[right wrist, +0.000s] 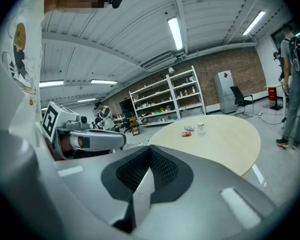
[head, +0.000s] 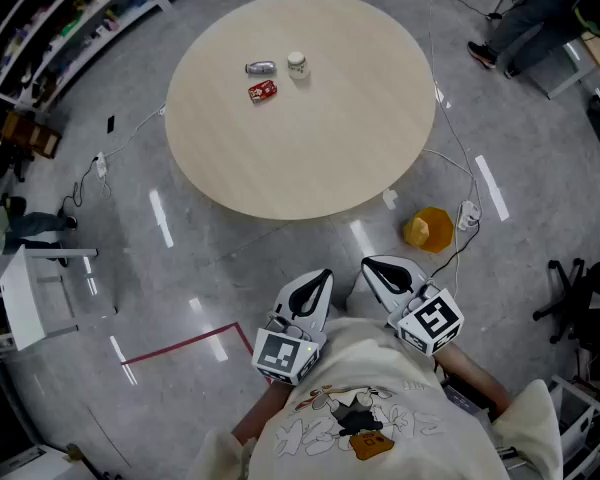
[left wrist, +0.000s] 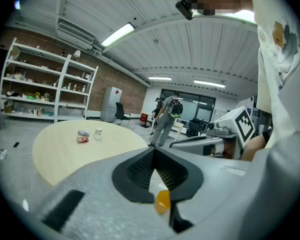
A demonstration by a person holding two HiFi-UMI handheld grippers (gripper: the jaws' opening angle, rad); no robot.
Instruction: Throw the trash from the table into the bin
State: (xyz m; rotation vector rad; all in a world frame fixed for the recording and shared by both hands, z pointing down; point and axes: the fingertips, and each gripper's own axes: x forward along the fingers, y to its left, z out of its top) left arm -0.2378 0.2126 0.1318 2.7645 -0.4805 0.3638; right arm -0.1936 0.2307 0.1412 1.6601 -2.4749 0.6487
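On the table [head: 320, 138], two cans [head: 261, 67] [head: 262, 91], perhaps one jar [head: 298, 64]

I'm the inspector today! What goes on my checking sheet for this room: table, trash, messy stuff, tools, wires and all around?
Surface: round pale wooden table, mostly bare.
Job's things: crushed silver can, crushed red can and small white container close together on the far side; yellow bin on the floor beside the table.
Clutter: nothing seen on the table.
Tools: left tool and right tool shut, empty, short of the table.
Cables: white power strip with cables by the bin; another white power strip at left.
Surroundings: white shelving, black office chair, red tape line.
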